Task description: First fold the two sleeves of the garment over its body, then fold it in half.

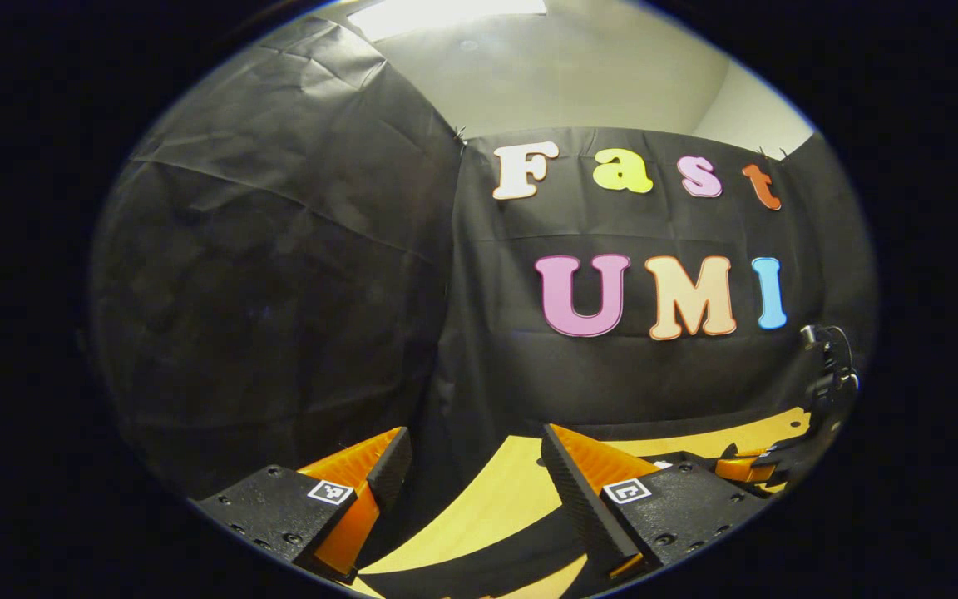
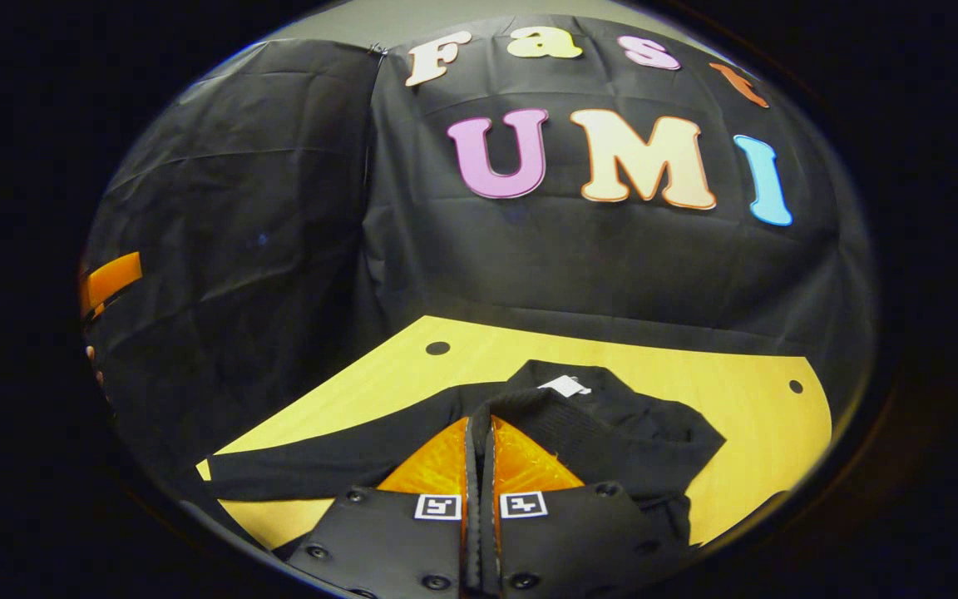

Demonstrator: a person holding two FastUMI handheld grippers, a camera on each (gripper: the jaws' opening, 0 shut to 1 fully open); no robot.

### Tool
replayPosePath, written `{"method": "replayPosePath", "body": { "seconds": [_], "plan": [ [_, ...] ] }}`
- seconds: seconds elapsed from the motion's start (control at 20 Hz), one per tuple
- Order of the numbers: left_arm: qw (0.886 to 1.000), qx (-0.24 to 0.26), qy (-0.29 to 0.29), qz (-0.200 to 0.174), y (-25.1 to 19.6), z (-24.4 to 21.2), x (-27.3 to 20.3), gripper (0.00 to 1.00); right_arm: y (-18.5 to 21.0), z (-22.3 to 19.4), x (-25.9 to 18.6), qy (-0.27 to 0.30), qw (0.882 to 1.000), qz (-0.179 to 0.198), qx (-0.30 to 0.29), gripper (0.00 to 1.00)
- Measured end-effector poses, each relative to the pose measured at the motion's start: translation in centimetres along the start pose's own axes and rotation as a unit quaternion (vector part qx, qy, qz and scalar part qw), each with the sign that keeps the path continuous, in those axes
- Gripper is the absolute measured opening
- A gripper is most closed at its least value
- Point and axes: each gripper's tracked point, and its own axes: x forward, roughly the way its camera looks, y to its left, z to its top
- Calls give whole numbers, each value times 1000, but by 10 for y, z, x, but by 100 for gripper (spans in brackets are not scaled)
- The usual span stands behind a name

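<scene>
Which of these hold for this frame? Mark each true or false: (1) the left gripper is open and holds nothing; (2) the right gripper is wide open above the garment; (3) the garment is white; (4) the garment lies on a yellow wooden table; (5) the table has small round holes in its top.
1. True. The left gripper has its fingers spread apart with nothing between them.
2. False. The right gripper has its fingers together, right at the garment; whether cloth is pinched between them I cannot tell.
3. False. The garment is black, with a small white tag near the collar.
4. True. It lies on the table.
5. True. One hole is at the back left, another at the right.
</scene>
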Motion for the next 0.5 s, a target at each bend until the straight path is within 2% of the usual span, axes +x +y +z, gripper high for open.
{"method": "replayPosePath", "body": {
  "seconds": [0.25, 0.35, 0.4, 0.5],
  "plan": [
    [999, 0, 34, 13, 30, -32, 2, 92, 28, -4, 42, 24, 999, -21, -21, 3],
    [998, 2, 54, 15, 36, -47, 3, 92, 47, 0, 52, 27, 1000, 6, -8, 7],
    [998, 3, 62, 15, 38, -55, 2, 92, 60, 6, 52, 23, 999, 32, 3, 22],
    [997, 13, 78, 15, 40, -71, -2, 92, 67, 22, 41, -2, 999, 48, 15, 73]
  ]
}}
